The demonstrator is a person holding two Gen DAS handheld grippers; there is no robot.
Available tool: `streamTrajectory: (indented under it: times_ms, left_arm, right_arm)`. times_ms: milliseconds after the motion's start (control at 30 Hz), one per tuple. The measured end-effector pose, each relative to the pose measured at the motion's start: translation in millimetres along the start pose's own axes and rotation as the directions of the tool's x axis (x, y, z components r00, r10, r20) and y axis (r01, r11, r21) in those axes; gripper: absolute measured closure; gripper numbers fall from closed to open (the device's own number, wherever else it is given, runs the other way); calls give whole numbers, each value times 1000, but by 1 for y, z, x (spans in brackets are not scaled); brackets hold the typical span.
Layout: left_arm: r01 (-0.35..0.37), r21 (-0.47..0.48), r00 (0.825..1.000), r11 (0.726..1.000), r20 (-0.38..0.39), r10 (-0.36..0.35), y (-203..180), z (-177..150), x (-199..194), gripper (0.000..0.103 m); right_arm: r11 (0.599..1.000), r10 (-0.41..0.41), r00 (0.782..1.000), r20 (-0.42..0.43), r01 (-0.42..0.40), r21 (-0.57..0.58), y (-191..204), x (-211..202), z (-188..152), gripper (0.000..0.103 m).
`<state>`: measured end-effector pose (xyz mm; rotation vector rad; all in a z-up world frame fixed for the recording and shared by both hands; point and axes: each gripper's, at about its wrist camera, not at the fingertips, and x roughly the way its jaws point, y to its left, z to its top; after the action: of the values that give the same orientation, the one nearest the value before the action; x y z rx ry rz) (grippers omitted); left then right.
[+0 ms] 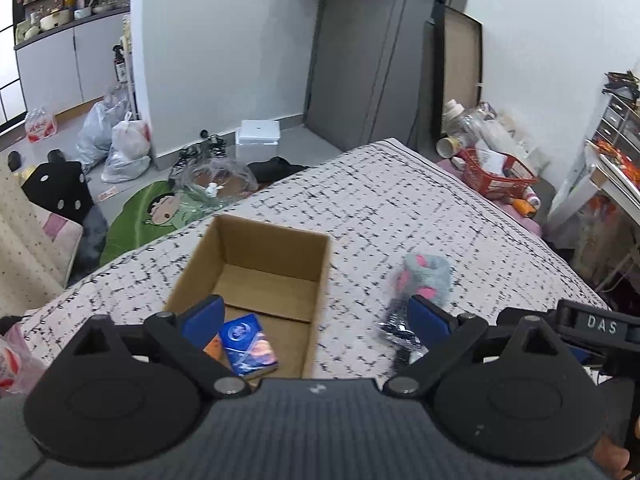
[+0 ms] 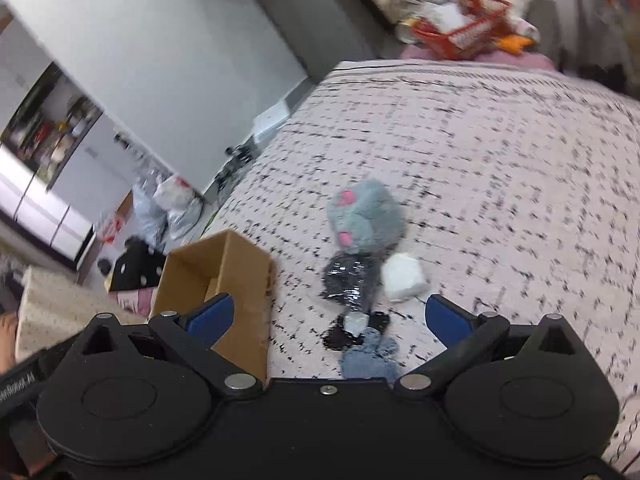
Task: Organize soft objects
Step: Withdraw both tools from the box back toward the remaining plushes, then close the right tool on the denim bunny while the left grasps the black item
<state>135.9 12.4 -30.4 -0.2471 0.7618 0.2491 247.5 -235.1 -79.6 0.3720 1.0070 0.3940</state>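
Observation:
An open cardboard box [image 1: 224, 252] stands on the checked bed cover; it also shows in the right wrist view [image 2: 240, 280]. Inside lie a blue tissue pack [image 1: 250, 340] and something orange [image 1: 214, 350]. A grey plush toy with pink patches [image 1: 426, 276] lies right of the box, also in the right wrist view [image 2: 364, 216]. Near it lie a black wrapped bundle [image 2: 348, 280], a white soft block [image 2: 402, 278] and a blue-grey cloth [image 2: 370, 356]. My left gripper [image 1: 316, 316] is open above the box's near end. My right gripper [image 2: 328, 314] is open and empty above the small pile.
The bed cover [image 1: 400, 208] ends at the left, with a green cushion [image 1: 140, 220], bags [image 1: 120, 144] and a white box [image 1: 258, 138] on the floor. A red basket [image 1: 498, 172] with clutter sits beyond the bed's far corner.

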Motion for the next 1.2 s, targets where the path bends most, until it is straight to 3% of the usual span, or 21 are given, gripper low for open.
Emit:
streamTrajectory:
  times_ms: [367,667,833,1200]
  left_arm:
    - [30,-43,999,999,-36,-32,-31,-22,21,14]
    - [48,-124,991,991,-118,-63,-46,-40,52,40]
    - [41,-177,983,983,-168,-72,-47,-51,75,55]
    - [42,-236,969,971,-226,-97,-49,-64,119,64]
  right_arm:
    - [972,29,997,-76,-10,234,-51,9,-16,9]
    - [939,50,989,-137,0,344,-68,29,-28,25]
    - [917,63,982,-177,13,398,-74,45,-35,45]
    - [900,65,970,-234,44,433,-76,70,-43,46]
